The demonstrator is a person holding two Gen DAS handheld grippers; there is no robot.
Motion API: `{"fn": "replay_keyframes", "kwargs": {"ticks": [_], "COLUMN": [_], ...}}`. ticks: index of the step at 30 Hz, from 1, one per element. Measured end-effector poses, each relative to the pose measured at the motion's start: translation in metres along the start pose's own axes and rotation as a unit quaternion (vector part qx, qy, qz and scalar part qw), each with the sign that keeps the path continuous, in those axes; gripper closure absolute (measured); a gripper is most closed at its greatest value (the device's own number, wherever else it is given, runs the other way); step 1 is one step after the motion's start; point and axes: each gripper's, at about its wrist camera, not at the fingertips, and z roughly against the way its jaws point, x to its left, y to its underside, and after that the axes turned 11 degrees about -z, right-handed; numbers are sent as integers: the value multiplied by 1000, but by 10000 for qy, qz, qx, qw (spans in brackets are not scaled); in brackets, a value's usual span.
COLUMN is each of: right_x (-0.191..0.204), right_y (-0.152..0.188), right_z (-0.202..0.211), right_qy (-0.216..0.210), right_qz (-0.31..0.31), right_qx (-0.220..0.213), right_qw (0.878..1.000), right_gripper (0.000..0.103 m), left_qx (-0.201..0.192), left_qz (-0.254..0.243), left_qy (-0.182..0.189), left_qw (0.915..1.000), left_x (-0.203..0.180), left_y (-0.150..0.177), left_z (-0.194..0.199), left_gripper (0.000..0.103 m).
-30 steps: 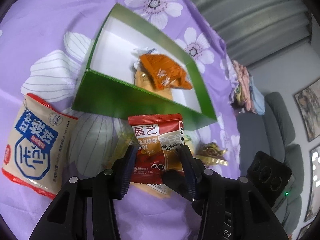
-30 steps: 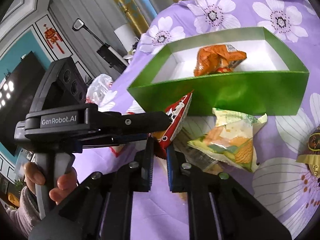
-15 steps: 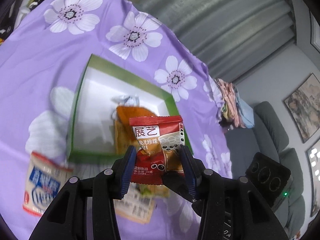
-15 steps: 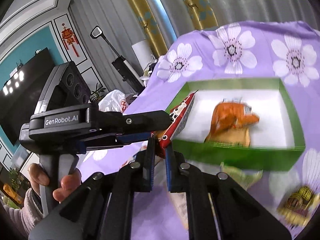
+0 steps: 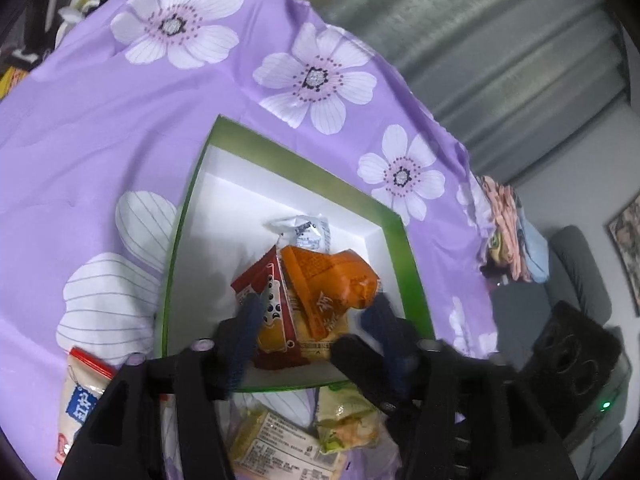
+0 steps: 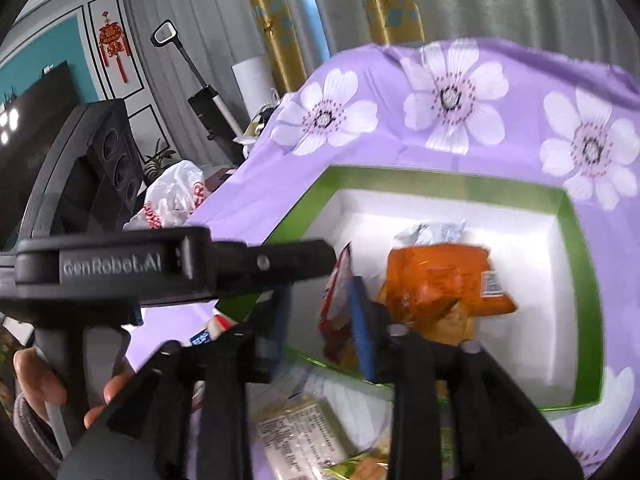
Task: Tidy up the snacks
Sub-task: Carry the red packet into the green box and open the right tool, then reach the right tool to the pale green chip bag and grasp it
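- The left gripper (image 5: 312,312) hangs over the near part of the green box (image 5: 404,248), and its jaws are opening. The red snack packet (image 5: 267,312) is between them but the pads no longer press on it; it tips to the left and falls into the box.
- The right gripper (image 6: 320,320) is also opening its jaws. In the right wrist view the same red snack packet (image 6: 334,304) is seen by its thin edge, standing just beside the inner face of the right finger. I cannot tell if this finger touches it; it does not look clamped.
- The packet lies directly ahead of both pairs of jaws, over the white floor of the box. Its long axis goes away from the left camera and leans against the orange snack bag (image 5: 332,280), which is already inside, on a small white wrapper (image 5: 304,230).
- In my judgement the coming move is only to pull both grippers back over the near wall, so the packet can settle flat. The left gripper is a little nearer to it.
- The left wrist view shows the printed face of the packet, and outside the box, on the purple flowered cloth (image 5: 100,120) of the surface, a white and blue cracker packet (image 5: 82,404) and a yellow-green bag (image 5: 346,420) not yet sorted.
- The right wrist view shows the person's hand (image 6: 44,384) on the left gripper's handle, and the far corner of the box free.
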Motion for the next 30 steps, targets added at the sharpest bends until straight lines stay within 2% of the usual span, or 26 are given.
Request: {"fn": "replay_keyframes", "kwargs": {"ticks": [1, 2, 4, 7, 9, 14, 17, 23, 25, 30], "right_x": [-2, -6, -12, -26, -33, -41, -40, -43, -45, -44], "right_y": [1, 3, 7, 20, 28, 51, 67, 90, 94, 101], "right_z": [7, 16, 32, 59, 73, 101, 113, 108, 104, 94], "right_qy": [10, 27, 87, 157, 168, 229, 147, 256, 283, 352], "right_qz": [-32, -77, -146, -324, -438, -670, -735, -804, -845, -791], "right_qx": [-74, -139, -239, -385, -426, -495, -500, -257, -199, -60], "right_qw": [10000, 9999, 9996, 9986, 9980, 9963, 9959, 9961, 9958, 9962], "right_gripper": [55, 50, 47, 42, 39, 38, 38, 37, 38, 38], "left_qx": [-21, -81, -90, -139, -166, -59, 217, 528, 671, 1016], "left_qz": [-24, -42, -66, -252, -298, -364, -563, -745, -770, -771], "left_qy": [-60, -62, -33, -287, -312, -321, -337, -215, -153, -99], "left_qw": [10000, 9999, 9999, 9992, 9989, 9988, 9976, 9956, 9947, 9918], "left_x": [-2, -3, -7, -16, -21, -29, -39, -51, -53, -56], "left_y": [1, 2, 4, 10, 14, 24, 34, 48, 52, 60], "left_z": [2, 6, 9, 16, 19, 17, 10, 5, -1, -17], "left_gripper": [21, 21, 21, 20, 20, 15, 15, 14, 7, 7]}}
